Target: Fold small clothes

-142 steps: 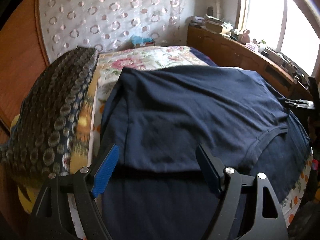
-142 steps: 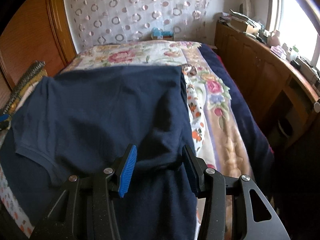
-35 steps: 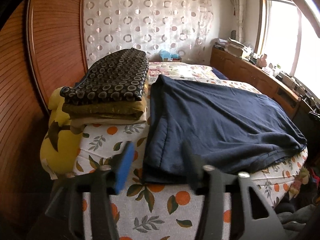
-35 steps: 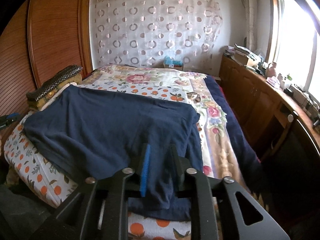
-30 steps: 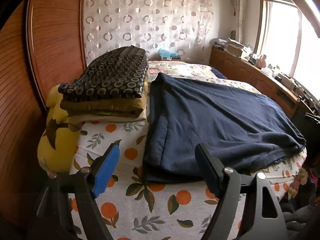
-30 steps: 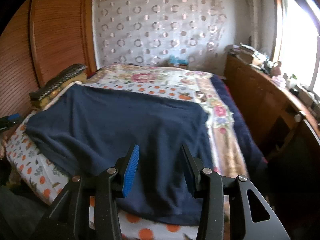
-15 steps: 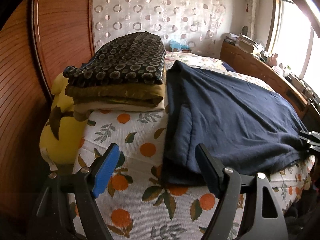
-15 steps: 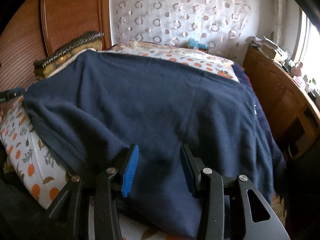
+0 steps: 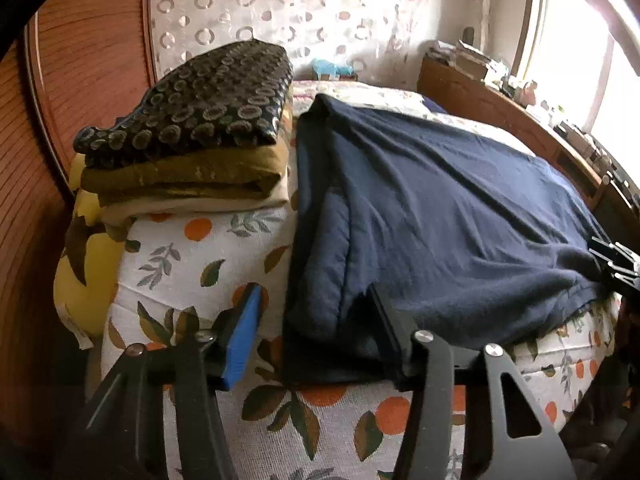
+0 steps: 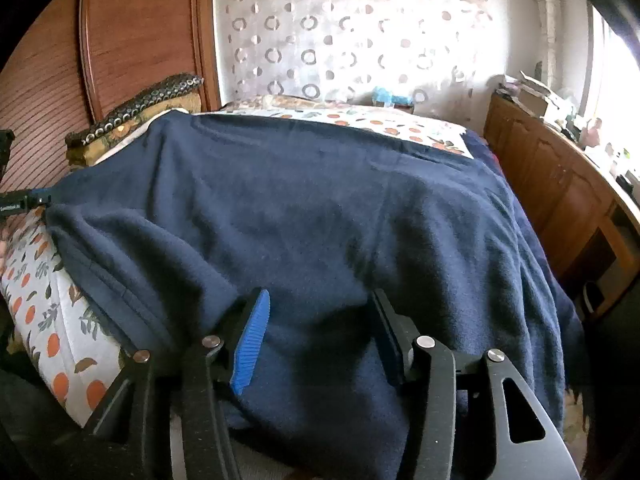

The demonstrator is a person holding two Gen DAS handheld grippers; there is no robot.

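A navy garment [image 9: 440, 208] lies spread across the bed, folded over on itself. In the left wrist view its near left corner sits between the fingers of my left gripper [image 9: 312, 292]. The jaws are closing, and the blue pad [image 9: 244, 332] is still a little apart from the cloth. In the right wrist view my right gripper [image 10: 320, 296] is low over the garment [image 10: 320, 200] at its near edge. Its jaws are opening, cloth bulges between the fingers, and I see no pinch. Each gripper shows at the edge of the other's view: right gripper [image 9: 612, 260], left gripper [image 10: 24, 200].
A stack of folded clothes [image 9: 192, 136] rests on the bed's left side above a yellow pillow [image 9: 80, 280]. The orange-print sheet [image 9: 192, 264] covers the mattress. A wooden wardrobe [image 9: 48, 120] stands at left; a cluttered wooden sideboard [image 9: 500, 116] runs under the window at right.
Both grippers have sunk and come closer to the garment's near edge. The left jaws have narrowed around the corner. The right gripper now sits right over the cloth.
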